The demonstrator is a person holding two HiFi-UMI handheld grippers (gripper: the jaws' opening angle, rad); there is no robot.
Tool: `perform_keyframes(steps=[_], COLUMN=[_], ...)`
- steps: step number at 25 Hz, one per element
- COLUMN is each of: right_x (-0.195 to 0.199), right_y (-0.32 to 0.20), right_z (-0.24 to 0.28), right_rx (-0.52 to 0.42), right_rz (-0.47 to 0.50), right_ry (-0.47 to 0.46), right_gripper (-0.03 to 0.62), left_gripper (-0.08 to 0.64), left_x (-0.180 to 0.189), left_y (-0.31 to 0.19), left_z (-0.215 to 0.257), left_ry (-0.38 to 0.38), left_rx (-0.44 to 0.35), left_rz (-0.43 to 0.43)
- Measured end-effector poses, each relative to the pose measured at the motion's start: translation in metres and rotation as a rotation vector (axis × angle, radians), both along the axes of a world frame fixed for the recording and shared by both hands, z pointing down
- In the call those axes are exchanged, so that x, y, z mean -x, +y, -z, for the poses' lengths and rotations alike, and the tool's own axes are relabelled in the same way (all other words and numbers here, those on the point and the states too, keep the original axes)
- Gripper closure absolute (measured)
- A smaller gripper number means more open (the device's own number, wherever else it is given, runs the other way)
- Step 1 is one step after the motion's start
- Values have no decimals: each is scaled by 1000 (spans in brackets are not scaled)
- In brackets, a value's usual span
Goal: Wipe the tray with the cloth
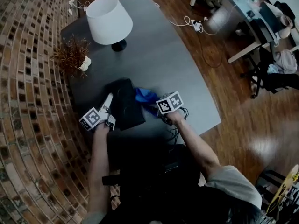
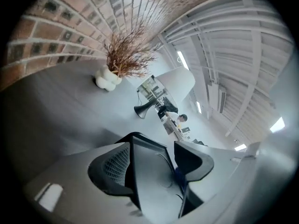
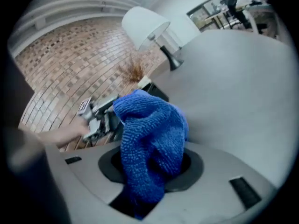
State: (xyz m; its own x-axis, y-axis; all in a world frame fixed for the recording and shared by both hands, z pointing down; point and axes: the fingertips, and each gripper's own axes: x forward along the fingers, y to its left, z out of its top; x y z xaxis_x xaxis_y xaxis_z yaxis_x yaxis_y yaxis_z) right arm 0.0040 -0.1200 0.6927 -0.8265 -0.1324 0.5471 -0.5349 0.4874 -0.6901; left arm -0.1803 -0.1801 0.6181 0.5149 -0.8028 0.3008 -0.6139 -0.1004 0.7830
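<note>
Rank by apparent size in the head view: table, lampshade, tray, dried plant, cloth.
1. table
2. lampshade and tray: too alike to rank, and the shade stands nearer the camera
3. dried plant
4. cloth

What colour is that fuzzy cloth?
The cloth is bright blue, seen best in the right gripper view.

The dark grey tabletop point(image 1: 177, 66) is carrying a white-shaded lamp point(image 1: 109, 18) near its far edge, a dried plant point(image 1: 71, 54) along the brick-wall edge, and a black tray point(image 1: 126, 108) toward the near edge.
</note>
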Motion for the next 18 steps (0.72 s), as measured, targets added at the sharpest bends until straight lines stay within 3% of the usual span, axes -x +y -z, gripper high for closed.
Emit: perform_keyframes(steps=[4, 8, 10, 13, 18], right_x=[4, 43, 55, 49, 27], right_y=[-99, -151, -151, -113, 30], right_z=[35, 30, 27, 28, 29], right_rx=[-69, -30, -7, 41, 71], right_rz=[-264, -322, -315, -263, 6], right_ry=[-138, -162, -161, -164, -76], right_gripper=[437, 436, 434, 435, 436], left_gripper=[278, 279, 298, 298, 298], left_x=[-24, -58, -68, -69, -68], left_y=[73, 148, 165, 167, 161], left_z=[39, 21, 8, -1, -3], left_ry=[25, -19, -12, 19, -11], left_rx=[-40, 26, 54, 62, 51], left_rz=[-42, -137, -147, -88, -78])
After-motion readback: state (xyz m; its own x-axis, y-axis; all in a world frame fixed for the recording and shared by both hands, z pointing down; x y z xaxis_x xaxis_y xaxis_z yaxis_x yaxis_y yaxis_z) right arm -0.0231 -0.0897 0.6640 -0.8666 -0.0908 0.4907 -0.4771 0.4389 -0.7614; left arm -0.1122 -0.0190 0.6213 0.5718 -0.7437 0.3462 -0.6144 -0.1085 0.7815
